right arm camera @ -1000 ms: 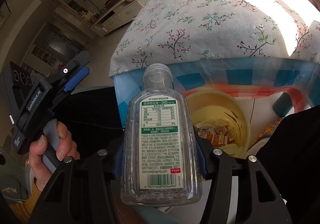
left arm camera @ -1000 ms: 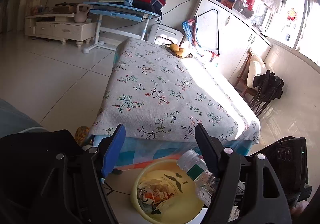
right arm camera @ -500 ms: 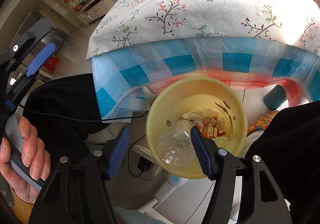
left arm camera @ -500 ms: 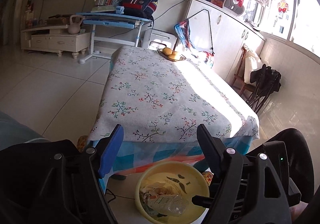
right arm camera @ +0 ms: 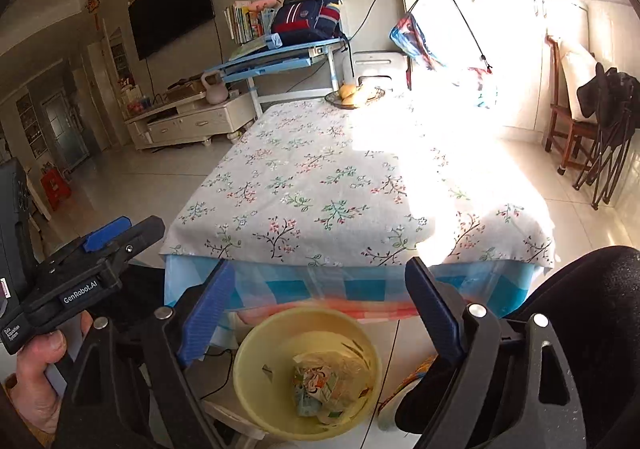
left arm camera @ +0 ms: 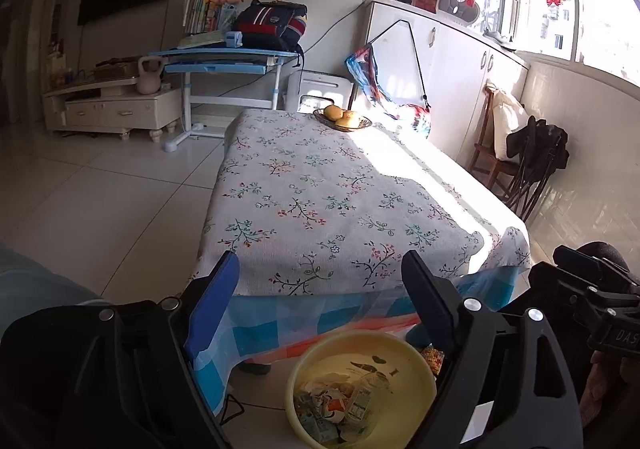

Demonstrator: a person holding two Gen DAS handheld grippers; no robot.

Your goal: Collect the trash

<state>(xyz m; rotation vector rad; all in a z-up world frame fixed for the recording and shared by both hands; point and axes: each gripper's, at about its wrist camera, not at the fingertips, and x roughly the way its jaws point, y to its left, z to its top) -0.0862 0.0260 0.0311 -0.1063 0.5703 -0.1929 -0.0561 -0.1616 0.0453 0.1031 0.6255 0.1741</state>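
Your right gripper (right arm camera: pixel 320 293): jaws just widened, spread, nothing between them | your left gripper (left arm camera: pixel 320 281): jaws also just widened, spread and empty | clear bottle (left arm camera: pixel 362 401): lying in the yellow bin (left arm camera: pixel 420 359) on crumpled wrappers (right arm camera: pixel 314 385) (floor, below the table's (left arm camera: pixel 320 201) near edge)

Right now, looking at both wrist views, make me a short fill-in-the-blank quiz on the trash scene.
1. The clear plastic bottle lies inside the ____ bin.
2. The right tongs are ____, with nothing between them.
3. The fruit basket sits at the ____ end of the floral tablecloth.

Missing words: yellow; open; far
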